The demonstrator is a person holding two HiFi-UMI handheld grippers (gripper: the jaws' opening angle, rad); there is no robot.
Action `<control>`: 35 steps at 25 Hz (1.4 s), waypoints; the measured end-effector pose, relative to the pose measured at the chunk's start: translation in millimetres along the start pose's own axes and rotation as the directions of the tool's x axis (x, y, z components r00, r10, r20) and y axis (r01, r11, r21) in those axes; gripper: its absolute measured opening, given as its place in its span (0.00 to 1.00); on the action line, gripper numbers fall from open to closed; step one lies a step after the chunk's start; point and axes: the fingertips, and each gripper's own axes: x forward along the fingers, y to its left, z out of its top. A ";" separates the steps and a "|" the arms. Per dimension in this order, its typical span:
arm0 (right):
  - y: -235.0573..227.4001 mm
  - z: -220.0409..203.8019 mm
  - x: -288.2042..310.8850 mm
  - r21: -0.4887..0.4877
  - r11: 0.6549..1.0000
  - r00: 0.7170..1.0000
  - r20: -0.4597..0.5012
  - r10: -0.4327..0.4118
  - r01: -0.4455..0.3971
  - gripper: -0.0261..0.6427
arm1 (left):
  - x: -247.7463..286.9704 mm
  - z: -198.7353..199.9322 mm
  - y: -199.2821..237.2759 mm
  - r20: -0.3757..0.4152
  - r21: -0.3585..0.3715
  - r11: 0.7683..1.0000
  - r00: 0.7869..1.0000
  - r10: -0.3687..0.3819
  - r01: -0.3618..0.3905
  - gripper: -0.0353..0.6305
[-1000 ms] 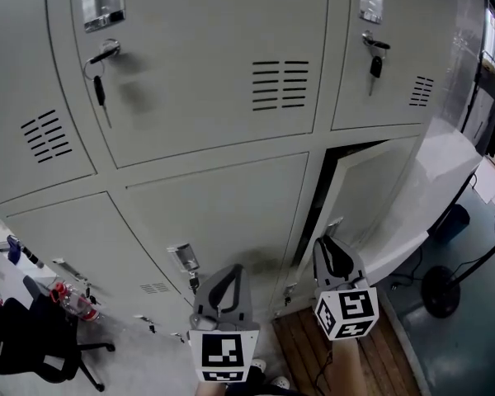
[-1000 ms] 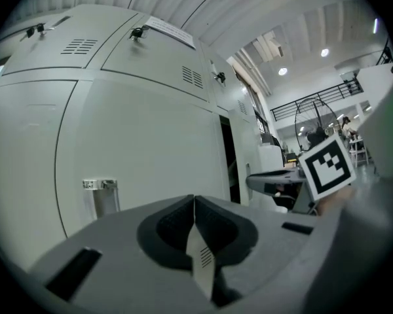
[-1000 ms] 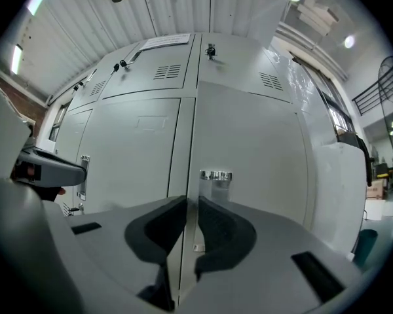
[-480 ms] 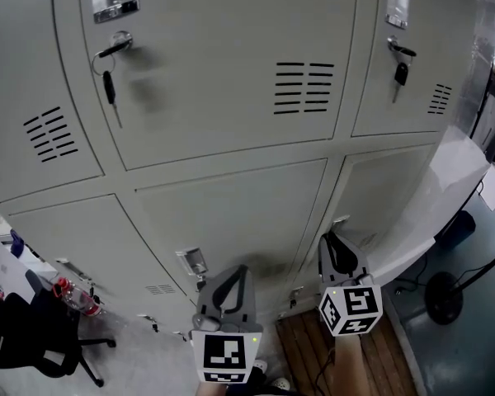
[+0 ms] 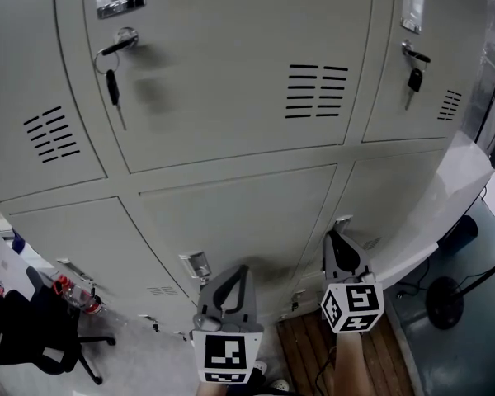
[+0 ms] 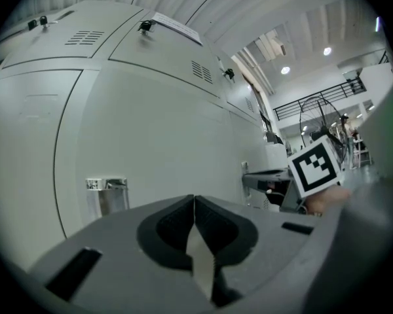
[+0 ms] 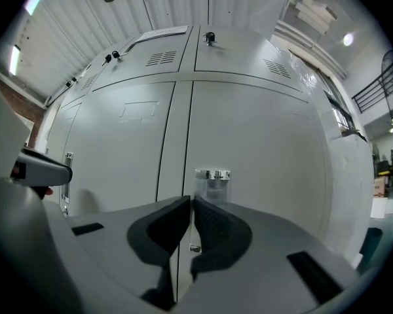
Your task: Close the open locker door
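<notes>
Locker door [image 5: 392, 192]: shut flat, level with the doors around it.
Handle [image 5: 343, 219]: on the locker door, at its left edge.
Right gripper [image 5: 337, 239]: just below that handle, close to the locker door; jaws closing, almost pressed together, nothing between them.
Left gripper [image 5: 233, 272]: left of the locker door, before the next door; pressed together, holding nothing.

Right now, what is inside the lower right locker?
Only its door and handle show. The door looks closed against the frame, with no gap, so the inside is fully covered and cannot be seen.
</notes>
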 end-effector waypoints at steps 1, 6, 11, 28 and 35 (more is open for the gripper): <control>-0.1 -0.1 0.0 0.002 1.000 1.000 0.002 -0.001 0.001 0.09 | -0.2 0.3 0.3 -0.002 -0.009 1.000 1.000 0.003 -0.003 0.06; 0.7 1.5 -1.7 0.015 1.000 1.000 0.007 -0.006 0.006 0.09 | 0.7 1.3 0.9 -0.002 -0.028 1.000 1.000 0.007 -0.007 0.06; -14.2 6.8 -24.5 0.031 0.997 0.997 0.027 -0.066 0.065 0.09 | 6.3 2.2 -3.4 0.011 -0.013 1.000 1.000 -0.012 0.012 0.06; -97.1 11.8 -140.5 0.005 0.922 0.922 0.010 -0.388 0.388 0.07 | 31.3 24.3 -63.6 0.068 -0.028 0.987 0.985 -0.159 0.161 0.06; -113.5 7.7 -171.8 0.005 0.895 0.895 -0.013 -0.446 0.446 0.07 | 38.3 31.4 -89.1 0.080 -0.022 0.976 0.973 -0.215 0.217 0.06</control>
